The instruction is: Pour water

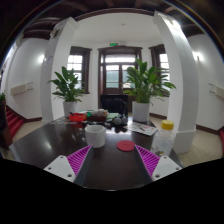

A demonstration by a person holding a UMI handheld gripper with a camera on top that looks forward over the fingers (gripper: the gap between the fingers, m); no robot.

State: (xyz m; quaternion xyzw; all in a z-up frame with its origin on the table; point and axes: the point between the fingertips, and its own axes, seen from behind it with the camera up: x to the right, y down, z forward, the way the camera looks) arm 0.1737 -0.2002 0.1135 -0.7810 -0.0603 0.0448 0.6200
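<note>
A white cup [95,135] stands on the dark table [110,168], just ahead of my left finger. A clear plastic bottle with a yellow cap [164,139] stands ahead of my right finger. A red round lid or coaster [125,145] lies on the table between the two, beyond the fingers. My gripper [112,160] is open, its magenta pads [78,158] spread wide, with nothing between them.
Several small items, red and green among them [92,117], lie at the table's far side. Two large potted plants [68,88] [146,82] stand behind, by white pillars and a dark door. A red bench [12,122] is at the left.
</note>
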